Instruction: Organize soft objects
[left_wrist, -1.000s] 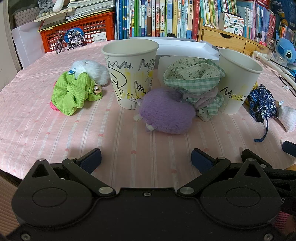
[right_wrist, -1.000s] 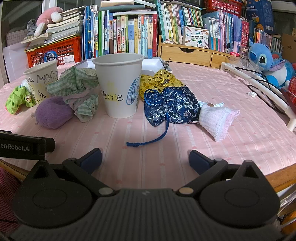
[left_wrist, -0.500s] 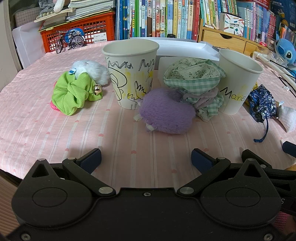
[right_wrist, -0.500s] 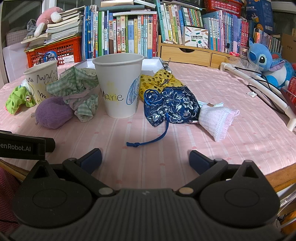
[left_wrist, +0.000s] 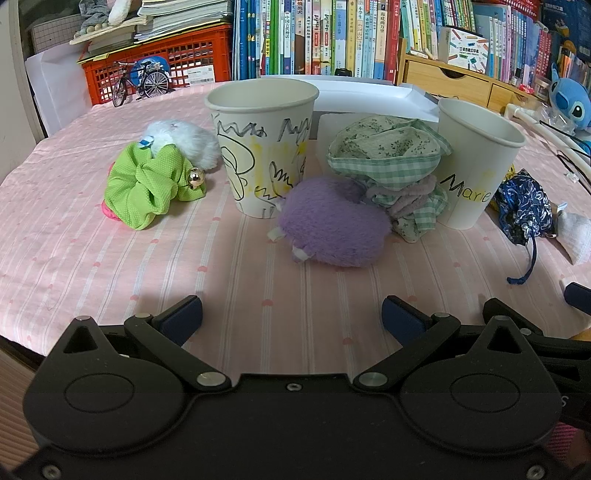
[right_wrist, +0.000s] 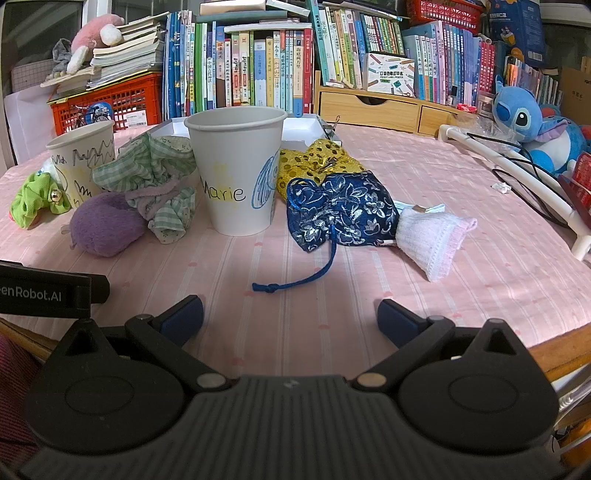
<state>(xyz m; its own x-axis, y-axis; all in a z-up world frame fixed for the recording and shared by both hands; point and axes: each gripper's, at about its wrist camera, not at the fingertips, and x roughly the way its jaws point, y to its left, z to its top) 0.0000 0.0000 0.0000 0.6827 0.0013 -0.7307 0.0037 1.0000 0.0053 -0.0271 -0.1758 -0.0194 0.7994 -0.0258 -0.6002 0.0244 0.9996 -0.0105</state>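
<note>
Now both claws spread wide, empty: left claw (left_wrist: 291, 314) before purple plush (left_wrist: 334, 230); right claw (right_wrist: 290, 314) before blue pouch (right_wrist: 341, 212), beside Marie cup (right_wrist: 236, 173).

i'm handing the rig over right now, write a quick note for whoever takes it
Left gripper: open, empty, above the near edge of the pink striped tablecloth.
Right gripper: open, empty, same height.

On the cloth: scribbled white paper cup; white paper cup marked Marie. Between them, the purple fuzzy pouch and green checked cloth bundle. Left of the scribbled cup: lime green scrunchie and white fluffy pompom. Right of Marie: navy floral drawstring pouch, gold sequin pouch, white knit sock.

Done: nothing sorted that I can see. Left: every soft item.
</note>
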